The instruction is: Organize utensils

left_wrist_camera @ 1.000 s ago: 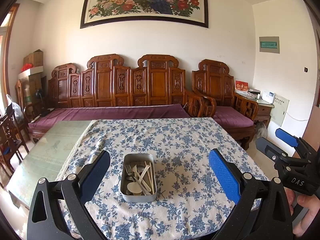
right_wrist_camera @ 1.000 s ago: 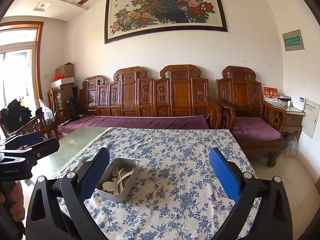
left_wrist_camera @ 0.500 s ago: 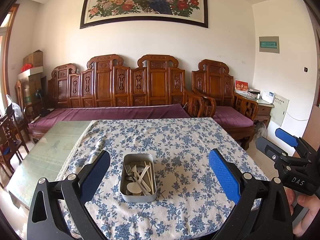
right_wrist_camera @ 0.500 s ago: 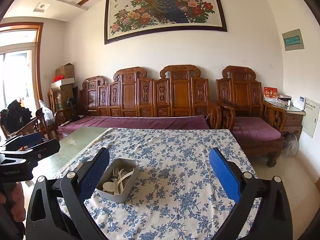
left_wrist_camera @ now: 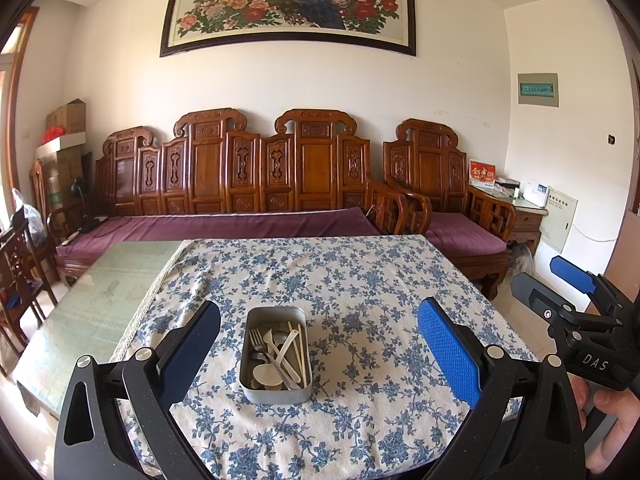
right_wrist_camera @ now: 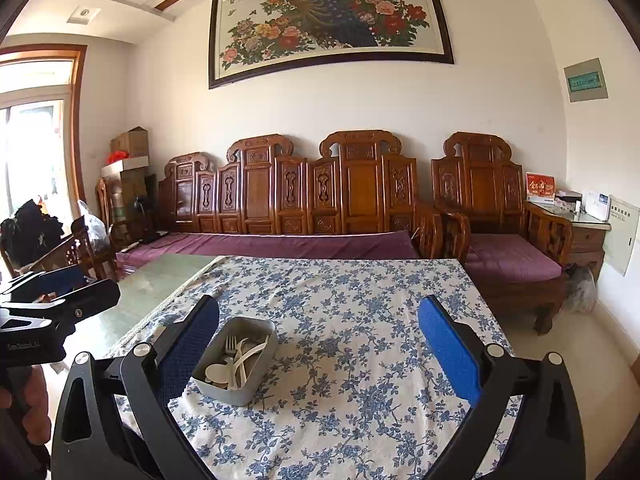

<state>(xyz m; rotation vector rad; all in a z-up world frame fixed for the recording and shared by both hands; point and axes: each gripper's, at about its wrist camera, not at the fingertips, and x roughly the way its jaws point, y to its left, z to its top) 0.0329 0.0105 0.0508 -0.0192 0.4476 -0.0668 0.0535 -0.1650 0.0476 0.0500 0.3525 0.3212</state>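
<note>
White letters "DAS" stand on the right gripper (left_wrist_camera: 576,284), seen at four o'clock in the left wrist view. Other signs are too small to read.

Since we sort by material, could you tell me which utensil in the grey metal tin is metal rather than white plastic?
The silver metal fork, tines toward the sofa; the other utensils I can make out look white plastic.

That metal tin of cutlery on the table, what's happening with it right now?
Nothing is touching it. A person holds two grippers above the near edge of the table; the left gripper and the right gripper are both open and empty. The metal tin sits on the floral tablecloth with a fork, a white spoon and other utensils jumbled inside.
</note>
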